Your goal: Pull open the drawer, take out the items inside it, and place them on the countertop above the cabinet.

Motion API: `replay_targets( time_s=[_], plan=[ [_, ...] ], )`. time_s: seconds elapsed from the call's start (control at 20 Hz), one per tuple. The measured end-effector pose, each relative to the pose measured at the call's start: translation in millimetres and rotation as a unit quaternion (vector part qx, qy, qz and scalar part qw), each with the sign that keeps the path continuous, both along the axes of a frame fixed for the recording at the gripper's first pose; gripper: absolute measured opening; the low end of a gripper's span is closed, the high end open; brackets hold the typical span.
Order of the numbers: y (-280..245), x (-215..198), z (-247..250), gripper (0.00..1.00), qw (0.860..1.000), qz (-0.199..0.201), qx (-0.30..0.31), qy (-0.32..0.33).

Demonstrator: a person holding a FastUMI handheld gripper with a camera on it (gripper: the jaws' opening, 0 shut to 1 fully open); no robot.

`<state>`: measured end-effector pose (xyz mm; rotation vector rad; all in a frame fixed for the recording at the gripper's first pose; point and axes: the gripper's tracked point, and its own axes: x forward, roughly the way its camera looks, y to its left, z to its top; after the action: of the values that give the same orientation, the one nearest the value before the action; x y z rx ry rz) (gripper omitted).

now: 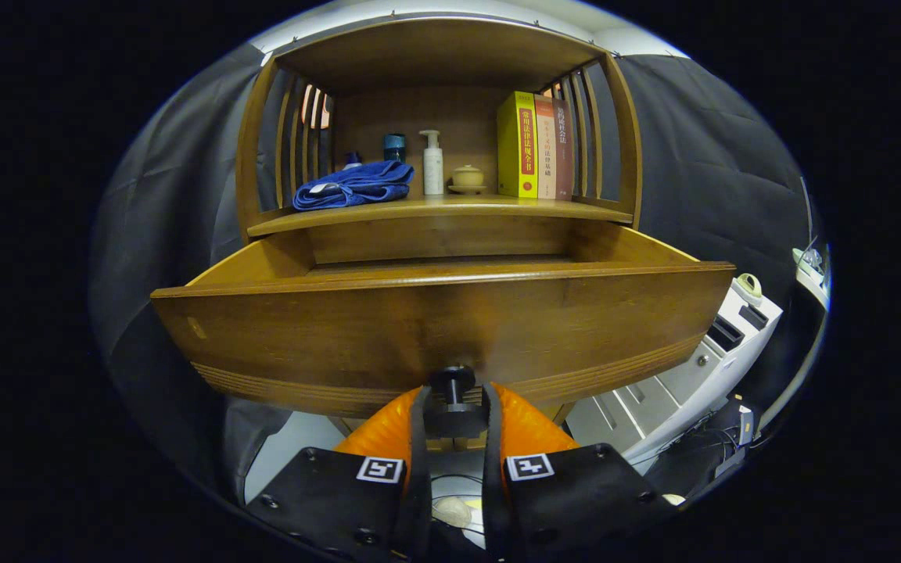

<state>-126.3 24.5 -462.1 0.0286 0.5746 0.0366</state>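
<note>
While the jaws clamp the knob, the drawer stands pulled out below the counter; opening looks done. Next: release, reach inside; contents hidden.

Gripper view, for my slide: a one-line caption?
Gripper shut on the knob of the pulled-open drawer.

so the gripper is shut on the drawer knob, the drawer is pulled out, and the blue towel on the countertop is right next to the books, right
Not quite. In the gripper view the blue towel lies at the far end of the countertop from the books, with a pump bottle between. The gripper is indeed shut on the drawer knob, drawer pulled out.
</note>
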Motion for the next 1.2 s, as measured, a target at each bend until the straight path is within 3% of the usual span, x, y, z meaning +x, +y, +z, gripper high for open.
replay_targets(
  time_s=[1.2],
  plan=[
    [-8,-74,1,0.35,0.999,-0.002,-0.004,0.035]
  ],
)
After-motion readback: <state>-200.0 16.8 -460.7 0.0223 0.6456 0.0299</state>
